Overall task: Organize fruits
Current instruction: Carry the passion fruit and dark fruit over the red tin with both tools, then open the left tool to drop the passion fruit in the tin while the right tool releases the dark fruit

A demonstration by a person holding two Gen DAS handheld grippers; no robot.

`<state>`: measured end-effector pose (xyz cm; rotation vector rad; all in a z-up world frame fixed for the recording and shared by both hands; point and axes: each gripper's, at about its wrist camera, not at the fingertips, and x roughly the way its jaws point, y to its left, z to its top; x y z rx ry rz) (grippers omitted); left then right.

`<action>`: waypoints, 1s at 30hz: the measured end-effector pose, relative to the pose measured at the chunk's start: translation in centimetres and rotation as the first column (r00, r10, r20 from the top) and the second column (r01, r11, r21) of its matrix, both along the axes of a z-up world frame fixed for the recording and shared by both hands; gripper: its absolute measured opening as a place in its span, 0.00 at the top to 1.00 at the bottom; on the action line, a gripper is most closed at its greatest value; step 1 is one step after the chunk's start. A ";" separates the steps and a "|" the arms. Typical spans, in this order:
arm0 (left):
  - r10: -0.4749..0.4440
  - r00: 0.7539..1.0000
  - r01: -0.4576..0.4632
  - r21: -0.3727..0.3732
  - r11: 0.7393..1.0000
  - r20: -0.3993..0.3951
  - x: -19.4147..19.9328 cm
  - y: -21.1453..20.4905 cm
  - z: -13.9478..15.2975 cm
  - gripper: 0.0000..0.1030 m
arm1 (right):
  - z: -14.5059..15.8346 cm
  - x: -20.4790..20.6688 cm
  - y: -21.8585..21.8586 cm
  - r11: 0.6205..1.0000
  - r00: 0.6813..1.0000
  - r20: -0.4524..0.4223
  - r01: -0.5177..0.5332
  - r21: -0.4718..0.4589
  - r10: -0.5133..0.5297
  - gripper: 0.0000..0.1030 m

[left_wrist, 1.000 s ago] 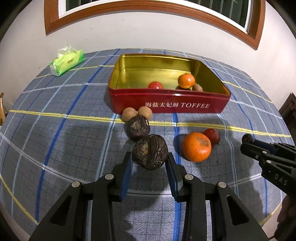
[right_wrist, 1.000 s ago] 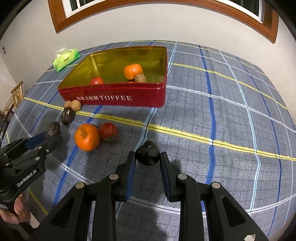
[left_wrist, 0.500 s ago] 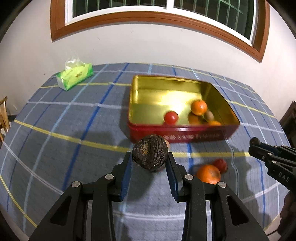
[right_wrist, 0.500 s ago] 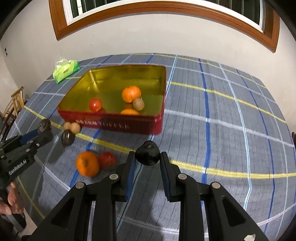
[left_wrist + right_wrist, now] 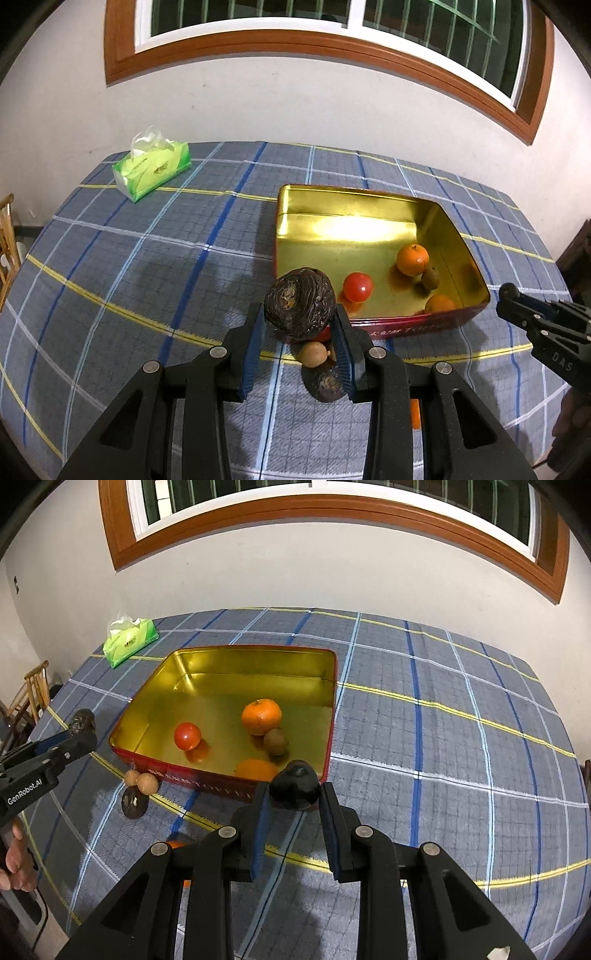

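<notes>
Fingers on my left gripper [image 5: 299, 326] clamp a wrinkled dark fruit [image 5: 300, 302], held above the bench [image 5: 129, 258] and pitched steeply down just short of the red tin's [image 5: 424, 325] near wall. My right gripper [image 5: 295, 805] tilts down likewise, its fingers pinching a smaller black fruit [image 5: 294, 784] at the tin's near corner. At 9 o'clock in the right view I see the left gripper angled toward the tin.

My left claw [image 5: 79, 734] reads "GenRobot.AI" in white along its black side, my right claw [image 5: 508, 295] shows "DAS", and the lettering on the red tin [image 5: 221, 781] is too blurred to read.
</notes>
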<state>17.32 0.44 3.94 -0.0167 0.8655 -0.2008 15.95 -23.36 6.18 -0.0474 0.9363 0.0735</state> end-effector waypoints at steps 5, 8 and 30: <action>-0.031 0.999 0.031 0.018 0.999 -0.007 0.9 -1.2 -0.5 0.64 | -0.5 0.9 0.5 1.000 1.000 -0.012 -0.011 -0.006 0.011 0.76; -0.049 0.999 0.049 0.037 0.998 0.002 1.6 -2.0 -0.6 0.64 | -0.8 1.6 0.7 1.000 1.000 -0.013 -0.017 -0.006 0.017 0.76; -0.068 0.997 0.070 0.110 0.991 -0.024 4.9 -4.0 -2.9 0.64 | -3.5 5.7 1.1 1.000 0.998 -0.061 -0.023 -0.014 0.022 0.76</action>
